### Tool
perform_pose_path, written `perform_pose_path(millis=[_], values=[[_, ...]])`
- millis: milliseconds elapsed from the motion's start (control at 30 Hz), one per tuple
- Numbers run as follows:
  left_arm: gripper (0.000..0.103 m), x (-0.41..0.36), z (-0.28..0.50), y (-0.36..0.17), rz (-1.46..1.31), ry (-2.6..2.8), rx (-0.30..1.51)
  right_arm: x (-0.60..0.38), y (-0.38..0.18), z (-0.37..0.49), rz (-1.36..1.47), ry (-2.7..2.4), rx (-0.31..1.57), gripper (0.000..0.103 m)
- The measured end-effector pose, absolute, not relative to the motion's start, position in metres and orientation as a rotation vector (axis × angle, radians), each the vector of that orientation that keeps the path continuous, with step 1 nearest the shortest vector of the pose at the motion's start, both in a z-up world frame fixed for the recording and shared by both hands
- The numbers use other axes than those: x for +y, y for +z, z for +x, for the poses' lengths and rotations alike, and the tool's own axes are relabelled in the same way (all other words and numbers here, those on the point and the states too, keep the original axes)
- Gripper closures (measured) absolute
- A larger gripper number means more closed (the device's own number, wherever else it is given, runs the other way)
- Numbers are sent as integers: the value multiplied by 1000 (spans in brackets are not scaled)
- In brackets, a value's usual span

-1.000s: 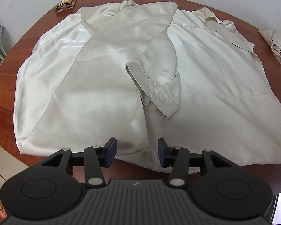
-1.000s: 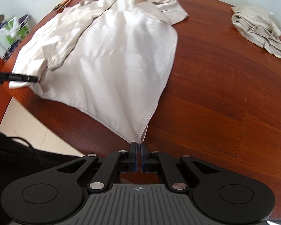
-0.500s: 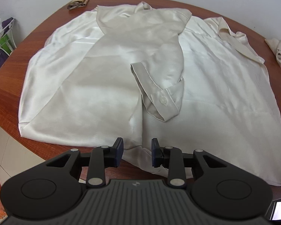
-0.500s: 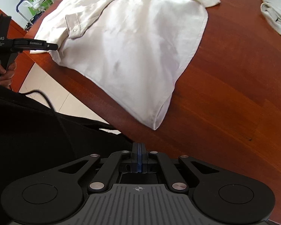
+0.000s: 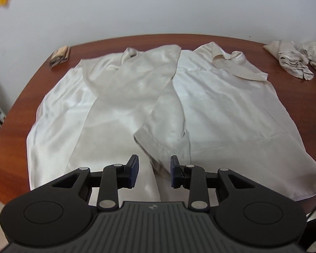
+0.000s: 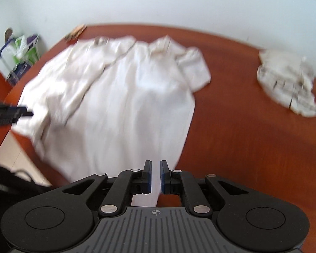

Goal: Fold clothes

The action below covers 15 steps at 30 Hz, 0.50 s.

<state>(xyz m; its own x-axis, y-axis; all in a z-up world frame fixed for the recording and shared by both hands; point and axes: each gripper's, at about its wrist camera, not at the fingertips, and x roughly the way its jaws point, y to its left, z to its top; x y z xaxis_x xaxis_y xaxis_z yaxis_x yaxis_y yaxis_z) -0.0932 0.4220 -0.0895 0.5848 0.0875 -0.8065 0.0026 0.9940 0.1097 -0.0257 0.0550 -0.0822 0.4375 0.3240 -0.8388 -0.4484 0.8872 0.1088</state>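
Observation:
A cream satin shirt [image 5: 231, 113] lies spread flat on the round brown table [image 5: 27, 97], one sleeve folded across its body with the cuff [image 5: 158, 143] near me. My left gripper [image 5: 153, 171] is open, its jaws on either side of the cuff's lower end, low over the shirt's near hem. In the blurred right wrist view the shirt [image 6: 137, 109] fills the middle. My right gripper [image 6: 155, 178] is slightly open with the shirt's near corner between its jaws. The left gripper [image 6: 21, 111] shows at the left edge there.
A crumpled pile of cream clothes [image 5: 295, 61] lies at the table's far right, and it also shows in the right wrist view [image 6: 288, 84]. A small brown folded item [image 5: 60, 55] sits at the far left edge. A rack with bags [image 6: 21, 57] stands beyond the table.
My left gripper moved forward over the hem to straddle the cuff. My right gripper went from shut to slightly open and moved forward onto the shirt's near corner.

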Motion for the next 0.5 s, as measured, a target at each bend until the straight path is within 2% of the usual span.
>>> perform_pose_path(millis=[233, 300, 367, 500], values=[[62, 456, -72, -90, 133, 25, 931, 102, -69, 41, -138, 434, 908, 87], [62, 467, -69, -92, 126, 32, 937, 121, -66, 58, -146, 443, 885, 82], [62, 477, -68, -94, 118, 43, 943, 141, -66, 75, -151, 458, 867, 70], [62, 493, -71, -95, 106, 77, 946, 181, -72, 111, -168, 512, 857, 65]])
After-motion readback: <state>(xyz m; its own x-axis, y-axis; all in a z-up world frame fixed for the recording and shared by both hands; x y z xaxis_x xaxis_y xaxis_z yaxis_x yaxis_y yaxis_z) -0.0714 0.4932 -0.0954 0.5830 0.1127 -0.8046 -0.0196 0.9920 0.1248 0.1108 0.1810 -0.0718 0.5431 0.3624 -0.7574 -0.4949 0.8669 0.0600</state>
